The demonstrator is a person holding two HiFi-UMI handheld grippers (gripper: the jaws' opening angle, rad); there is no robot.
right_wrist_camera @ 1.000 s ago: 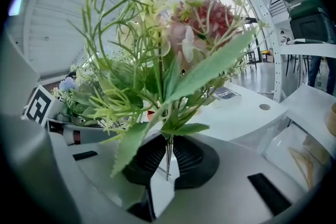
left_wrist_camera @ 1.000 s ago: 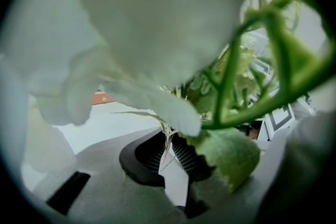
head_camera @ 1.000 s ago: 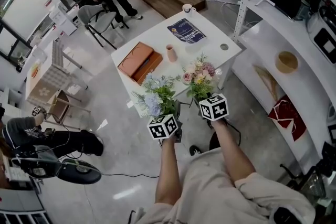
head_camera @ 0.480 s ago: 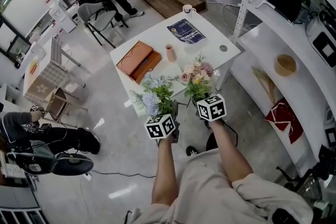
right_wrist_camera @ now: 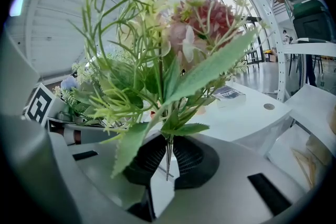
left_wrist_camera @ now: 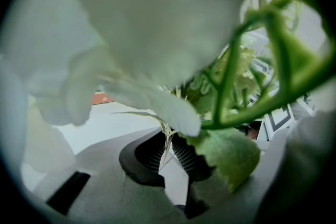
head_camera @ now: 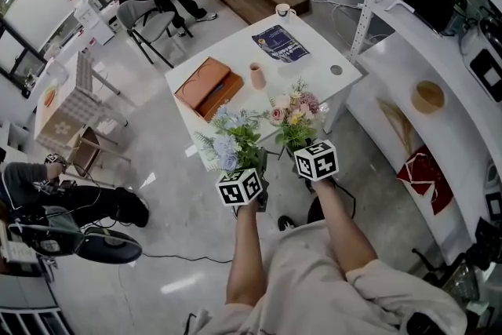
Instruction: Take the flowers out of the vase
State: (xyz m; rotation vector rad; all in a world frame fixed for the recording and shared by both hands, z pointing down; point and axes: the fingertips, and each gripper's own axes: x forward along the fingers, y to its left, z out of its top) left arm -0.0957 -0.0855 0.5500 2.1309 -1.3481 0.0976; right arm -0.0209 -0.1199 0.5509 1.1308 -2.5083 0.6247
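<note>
While both tools hang side by side at the lower centre of the head view, each has a bunch of flowers in its bite, and neither bunch is in the vase (head_camera: pixel 256 76). Left tool (left_wrist_camera: pixel 167 153) first: its dark pads are pinched in on a few thin pale stems (left_wrist_camera: pixel 166 139), with only a narrow slit between them. The blue bunch (head_camera: pixel 228 143) rises from it, so close to its camera that a white petal (left_wrist_camera: pixel 152 18) blots out most of the upper frame, and a green leaf (left_wrist_camera: pixel 226 157) sags over the right-hand pad. Over to the right tool (right_wrist_camera: pixel 168 160), and it's the same story: the pads are clamped on a slim bundle of green stalks (right_wrist_camera: pixel 168 148) dead centre. The pink bunch (right_wrist_camera: pixel 181 44) fans upward from there, with long toothed leaves spreading left and right. At the left edge of that view sits the left tool's marker cube (right_wrist_camera: pixel 38 104). Seen from the head, the two bunches sit level with each other, blue on the left, pink on the right, both over the near edge of the white desk (head_camera: pixel 235 55). The vase, pink and upright, stands mid-desk above them in the frame, apart from both bunches. A brown box (head_camera: pixel 207 90) lies just left of it, a dark book (head_camera: pixel 280 43) is up and to the right, and a cup (head_camera: pixel 281 10) stands at the far corner.
</note>
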